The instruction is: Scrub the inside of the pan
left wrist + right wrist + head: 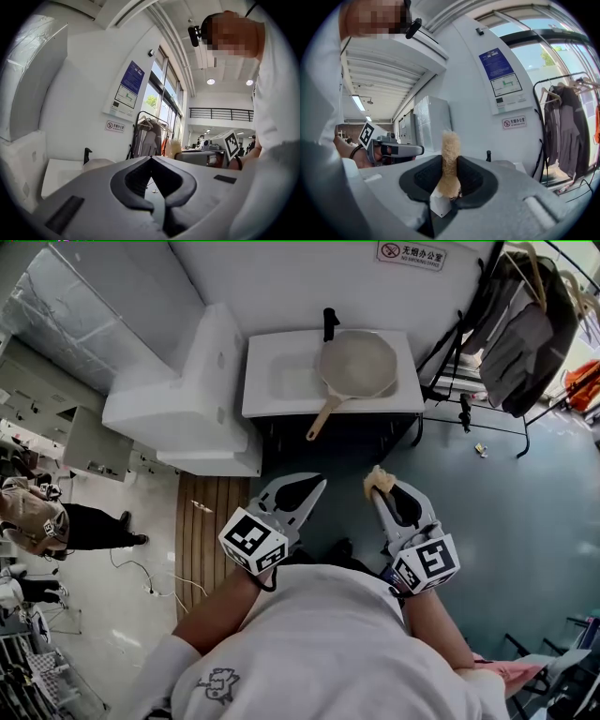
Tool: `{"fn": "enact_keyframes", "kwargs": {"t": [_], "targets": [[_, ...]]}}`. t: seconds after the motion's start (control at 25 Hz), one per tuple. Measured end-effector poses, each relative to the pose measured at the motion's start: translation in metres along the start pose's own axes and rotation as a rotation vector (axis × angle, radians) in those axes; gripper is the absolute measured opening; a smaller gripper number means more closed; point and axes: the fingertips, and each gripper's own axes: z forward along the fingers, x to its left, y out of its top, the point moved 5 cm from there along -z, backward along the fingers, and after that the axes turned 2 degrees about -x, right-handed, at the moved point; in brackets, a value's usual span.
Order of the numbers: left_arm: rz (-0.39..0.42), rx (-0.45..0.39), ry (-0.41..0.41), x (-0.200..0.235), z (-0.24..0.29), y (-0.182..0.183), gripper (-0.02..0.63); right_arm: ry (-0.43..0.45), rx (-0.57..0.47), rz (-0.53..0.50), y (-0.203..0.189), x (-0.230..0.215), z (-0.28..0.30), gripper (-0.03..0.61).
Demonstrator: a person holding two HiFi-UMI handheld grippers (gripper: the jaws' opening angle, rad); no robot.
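The pan (357, 364) lies in the white sink (281, 381) against the far wall. Its pale inside faces up and its long handle (324, 417) runs over the sink's front edge toward the person. It is well apart from both grippers.

The person holds both grippers low in front of the chest, forearms bent in, jaws pointing toward the sink. The right gripper (380, 495) is clamped on a tan scrubbing pad (378, 480). In the right gripper view the pad (450, 161) stands upright between the pressed pads and sticks out past the tips. The left gripper (318, 485) is beside it, near but not touching. The left gripper view shows its jaws (151, 160) closed together with nothing between them.

A black faucet (330, 322) stands at the back of the sink, just behind the pan's rim. A dark cabinet front (328, 442) sits under the sink. A bulky white fixture (187, 399) stands to the sink's left, and a slatted wooden mat (211, 517) lies on the floor below it. A clothes rack (525, 329) hung with dark garments stands to the right. Another person (66, 521) stands far off on the left. Nothing lies between the grippers and the pan.

In all there are one pan, one scrubbing pad, one faucet and two grippers.
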Motion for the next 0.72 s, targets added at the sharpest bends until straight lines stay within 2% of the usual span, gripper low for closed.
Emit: {"fn": "enact_keyframes", "kwargs": {"t": [0.28,0.72], "targets": [[0.009,0.002,0.016,0.008,0.03,0.004,0.002,-0.002,-0.004,0.005,0.004,-0.033,0.008,0.095],[-0.026,0.016,-0.024,0.066,0.058,0.003,0.002,-0.04,0.023,0.015,0.003,-0.066,0.055,0.095]]}}
